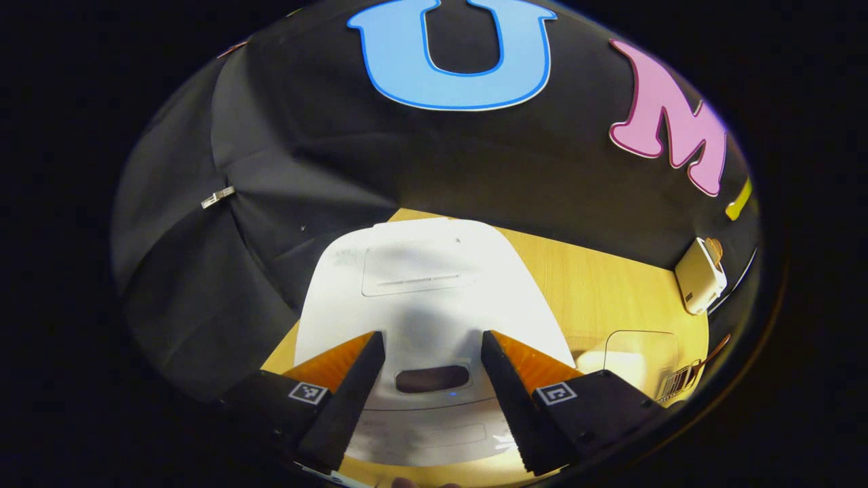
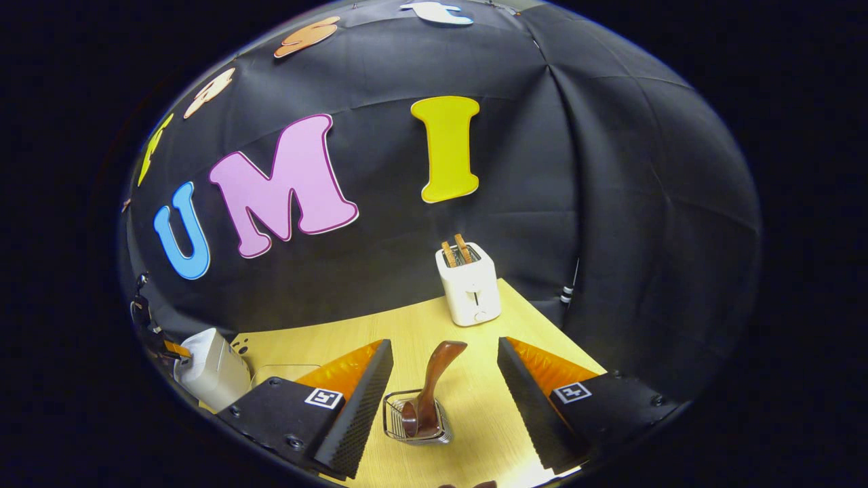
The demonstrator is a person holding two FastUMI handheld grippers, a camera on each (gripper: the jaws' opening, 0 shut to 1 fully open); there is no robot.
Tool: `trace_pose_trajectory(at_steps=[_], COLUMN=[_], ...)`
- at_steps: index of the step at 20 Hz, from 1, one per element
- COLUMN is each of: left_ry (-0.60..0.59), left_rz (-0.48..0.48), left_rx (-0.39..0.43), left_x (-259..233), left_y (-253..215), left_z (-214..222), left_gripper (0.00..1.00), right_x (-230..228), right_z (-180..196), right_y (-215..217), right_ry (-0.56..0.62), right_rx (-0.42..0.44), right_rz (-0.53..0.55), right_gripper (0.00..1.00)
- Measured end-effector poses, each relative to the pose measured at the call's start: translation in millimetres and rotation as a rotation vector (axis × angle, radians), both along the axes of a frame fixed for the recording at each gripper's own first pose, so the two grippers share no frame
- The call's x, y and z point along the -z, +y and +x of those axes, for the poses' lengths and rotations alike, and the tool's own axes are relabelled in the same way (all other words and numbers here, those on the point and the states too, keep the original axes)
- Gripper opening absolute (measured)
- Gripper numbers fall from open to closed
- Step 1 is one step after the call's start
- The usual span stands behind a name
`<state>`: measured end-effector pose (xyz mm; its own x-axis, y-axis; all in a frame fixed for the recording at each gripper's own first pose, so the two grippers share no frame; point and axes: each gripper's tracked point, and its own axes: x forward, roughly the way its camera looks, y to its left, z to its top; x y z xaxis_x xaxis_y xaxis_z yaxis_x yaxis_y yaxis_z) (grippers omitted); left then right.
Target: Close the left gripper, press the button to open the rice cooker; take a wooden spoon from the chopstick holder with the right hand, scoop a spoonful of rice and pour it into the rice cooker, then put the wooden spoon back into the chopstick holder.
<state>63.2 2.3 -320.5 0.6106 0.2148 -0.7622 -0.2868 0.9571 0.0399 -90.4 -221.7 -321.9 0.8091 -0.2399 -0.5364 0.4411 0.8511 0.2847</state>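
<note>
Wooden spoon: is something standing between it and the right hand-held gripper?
Nothing visible does. The wooden spoon stands in the chopstick holder directly ahead of the open right hand-held gripper, with bare table around it.

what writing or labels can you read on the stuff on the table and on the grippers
None reads clearly.
rice cooker: faint grey print at the lid's left corner and on the front panel, too blurred to read.
toaster: no text that I can make out.
left gripper and right gripper: a square marker beside each of the jaws, a black-and-white pattern, no words.
</note>
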Motion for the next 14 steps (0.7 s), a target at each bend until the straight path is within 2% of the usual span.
trace_pose_trajectory(at_steps=[1, 3, 9, 11, 14], left_ry=[-0.027, -0.067, -0.09, -0.147, -0.272], left_rz=[0.007, 0.024, 0.019, 0.011, 0.015], left_rx=[-0.004, 0.001, -0.01, -0.002, 0.039], left_x=[-2, 1, -4, -15, -45], left_y=[-1, 1, 1, -3, -10], left_z=[1, 2, 4, 10, 13], left_gripper=[0.96, 0.96, 0.96, 0.93, 0.94], right_x=[0, 0, -9, -16, -29], right_z=[2, 3, 7, 10, 16], right_y=[0, 3, 5, 7, 14], right_ry=[0.0, -0.001, -0.008, -0.021, -0.043], right_rx=[0.002, 0.002, -0.018, -0.031, -0.056], right_rz=[0.0, 0.004, -0.021, -0.034, -0.044], right_gripper=[0.96, 0.96, 0.96, 0.96, 0.96])
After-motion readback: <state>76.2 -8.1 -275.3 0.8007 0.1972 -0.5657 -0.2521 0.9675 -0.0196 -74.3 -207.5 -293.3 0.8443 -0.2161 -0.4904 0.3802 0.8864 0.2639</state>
